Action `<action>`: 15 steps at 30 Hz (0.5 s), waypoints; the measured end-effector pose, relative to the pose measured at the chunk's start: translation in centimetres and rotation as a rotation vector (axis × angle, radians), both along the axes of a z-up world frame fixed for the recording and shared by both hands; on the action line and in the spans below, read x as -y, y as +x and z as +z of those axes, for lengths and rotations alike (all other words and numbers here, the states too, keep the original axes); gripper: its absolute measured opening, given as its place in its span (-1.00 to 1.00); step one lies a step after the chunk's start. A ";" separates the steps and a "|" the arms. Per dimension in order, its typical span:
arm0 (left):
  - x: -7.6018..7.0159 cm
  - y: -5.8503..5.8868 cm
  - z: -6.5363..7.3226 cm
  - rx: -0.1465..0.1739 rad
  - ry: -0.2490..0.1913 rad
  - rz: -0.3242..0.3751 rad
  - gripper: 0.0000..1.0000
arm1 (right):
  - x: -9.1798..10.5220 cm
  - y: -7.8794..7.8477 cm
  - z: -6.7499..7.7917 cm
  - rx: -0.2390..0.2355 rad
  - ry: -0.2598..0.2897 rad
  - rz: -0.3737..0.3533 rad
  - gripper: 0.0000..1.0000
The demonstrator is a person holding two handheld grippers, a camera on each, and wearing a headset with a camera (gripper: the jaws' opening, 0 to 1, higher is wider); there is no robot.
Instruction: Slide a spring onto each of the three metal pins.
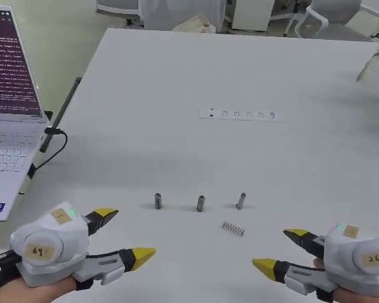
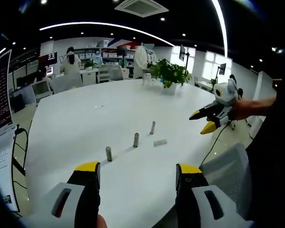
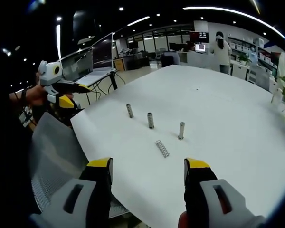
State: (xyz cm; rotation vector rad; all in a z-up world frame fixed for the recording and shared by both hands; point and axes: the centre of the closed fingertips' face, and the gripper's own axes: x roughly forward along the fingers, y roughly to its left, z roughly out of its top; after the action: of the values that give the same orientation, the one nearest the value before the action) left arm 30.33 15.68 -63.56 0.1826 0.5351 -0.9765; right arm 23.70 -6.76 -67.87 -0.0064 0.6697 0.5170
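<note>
Three short metal pins stand in a row on the white table (image 1: 177, 82). The left pin (image 1: 158, 201) and the middle pin (image 1: 201, 203) look ribbed, each with a spring around it. The right pin (image 1: 240, 201) looks smooth and bare. A loose spring (image 1: 232, 228) lies flat just in front of the right pin. My left gripper (image 1: 127, 235) hovers open at the near left, apart from the pins. My right gripper (image 1: 276, 250) hovers open at the near right, a short way from the loose spring (image 3: 162, 148). Neither holds anything.
An open laptop (image 1: 6, 126) with a dark cable (image 1: 50, 145) sits at the table's left edge. A white power strip (image 1: 240, 114) lies beyond the pins. A plant (image 2: 171, 73) stands at the far right. A grey chair (image 3: 57, 156) is near the front edge.
</note>
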 end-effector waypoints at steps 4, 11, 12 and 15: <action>0.9 -0.1 -0.1 0.004 0.014 -0.040 0.20 | 0.0 -0.1 0.2 0.001 -0.005 0.000 0.20; 2.8 -0.2 -0.1 0.013 0.031 -0.115 0.19 | 0.3 -0.2 0.6 0.003 -0.008 -0.005 0.21; 3.3 -0.3 -0.1 0.015 0.035 -0.128 0.19 | 0.4 -0.3 0.6 0.002 -0.010 -0.006 0.21; 4.2 -0.4 -0.2 0.025 0.053 -0.169 0.19 | 0.5 -0.3 0.8 0.003 -0.010 -0.008 0.21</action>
State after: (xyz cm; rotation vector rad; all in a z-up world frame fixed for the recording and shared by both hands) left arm 29.94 11.47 -63.81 0.2903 0.5293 -1.1238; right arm 23.44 -7.25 -67.08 -0.0135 0.6687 0.5059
